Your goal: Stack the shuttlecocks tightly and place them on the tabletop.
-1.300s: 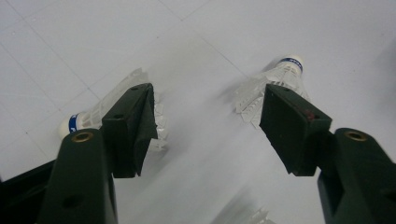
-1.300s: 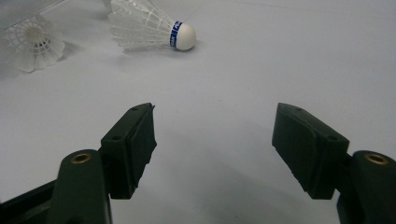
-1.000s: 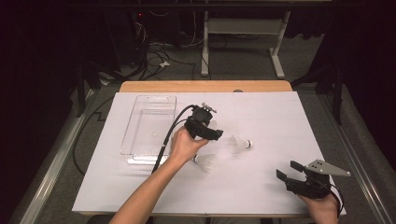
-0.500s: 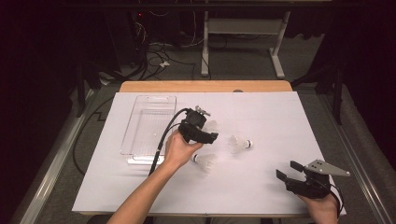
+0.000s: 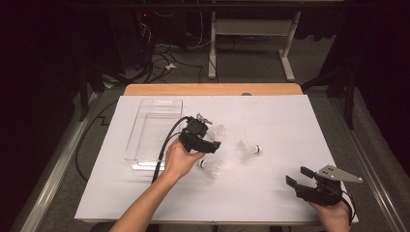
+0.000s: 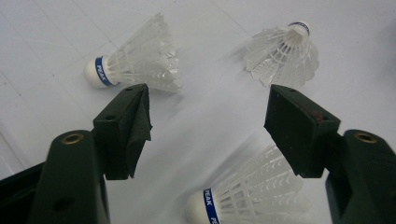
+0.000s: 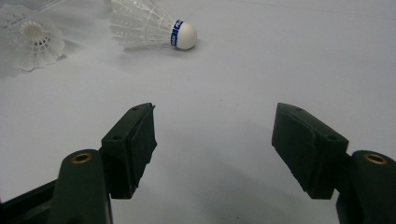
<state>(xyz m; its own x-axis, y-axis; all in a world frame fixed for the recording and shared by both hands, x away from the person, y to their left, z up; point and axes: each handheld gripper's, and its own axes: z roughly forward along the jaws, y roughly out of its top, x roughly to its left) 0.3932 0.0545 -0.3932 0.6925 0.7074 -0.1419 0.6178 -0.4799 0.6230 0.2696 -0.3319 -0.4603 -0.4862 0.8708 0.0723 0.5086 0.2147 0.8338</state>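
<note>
Three white feathered shuttlecocks with blue-banded cork tips lie loose on the white-covered counter, near its middle. The nearest one sits low between the spread jaws of the left gripper — empty, open, apparently lining up to take it. Another lies just beyond the jaws, a third further off. A clear plastic rectangular tray waits just beside, likely their destination. The right gripper rests apart at the counter's near edge, jaws wide, holding nothing.
</note>
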